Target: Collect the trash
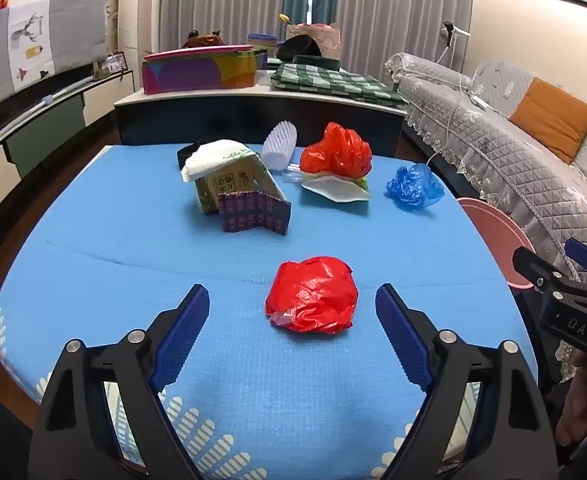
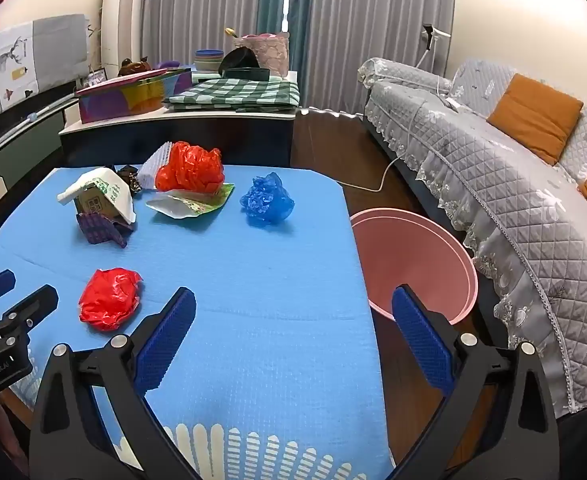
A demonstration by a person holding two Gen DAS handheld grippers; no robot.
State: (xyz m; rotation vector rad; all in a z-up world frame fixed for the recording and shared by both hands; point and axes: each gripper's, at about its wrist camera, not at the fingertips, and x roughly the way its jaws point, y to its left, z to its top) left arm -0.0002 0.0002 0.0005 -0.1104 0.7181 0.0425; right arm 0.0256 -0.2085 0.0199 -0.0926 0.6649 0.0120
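Note:
A crumpled red plastic bag [image 1: 311, 296] lies on the blue-covered table [image 1: 113, 248], just ahead of my open, empty left gripper [image 1: 292, 304]; it also shows in the right wrist view [image 2: 110, 299]. Farther back lie an orange-red bag [image 1: 336, 153], a crumpled blue bag [image 1: 415, 186], a white wrapper [image 1: 335, 190], a cardboard box with white paper [image 1: 229, 176] and a purple folded card [image 1: 253, 212]. My right gripper [image 2: 293, 310] is open and empty over the table's right edge, beside a pink bin [image 2: 413, 260].
A white ribbed roll [image 1: 279, 145] stands behind the box. A low cabinet [image 1: 253, 108] with a colourful box and green checked cloth stands beyond the table. A grey quilted sofa [image 2: 493, 184] runs along the right, behind the bin.

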